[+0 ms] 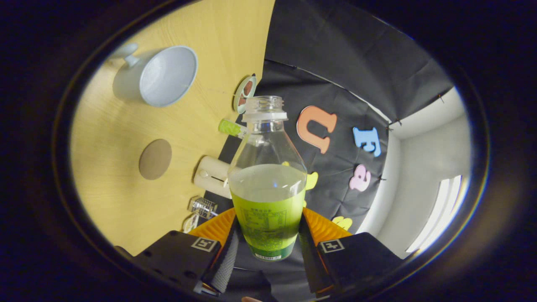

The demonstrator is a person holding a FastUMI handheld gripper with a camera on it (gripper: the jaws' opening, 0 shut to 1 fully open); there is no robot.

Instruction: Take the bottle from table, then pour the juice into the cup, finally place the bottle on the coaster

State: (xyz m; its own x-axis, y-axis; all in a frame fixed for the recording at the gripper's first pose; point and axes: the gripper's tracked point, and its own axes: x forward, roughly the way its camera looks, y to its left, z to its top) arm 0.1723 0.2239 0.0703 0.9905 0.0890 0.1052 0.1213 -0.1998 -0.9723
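- You have the bottle (267, 180) at the centre of the frame, between the gripper's (268, 241) two fingers, both pressing its sides.
- The cup (161, 76) sits on the table (126, 201) at upper left.
- The coaster (155, 159) lies left of the bottle, below the cup.
- A small box (212, 176) lies between coaster and bottle.

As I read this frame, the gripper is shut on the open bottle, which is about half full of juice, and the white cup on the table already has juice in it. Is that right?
Not quite. In the gripper view the white cup on the table looks empty; its inside shows no juice. The rest holds: the gripper is shut on the open bottle, about half full.
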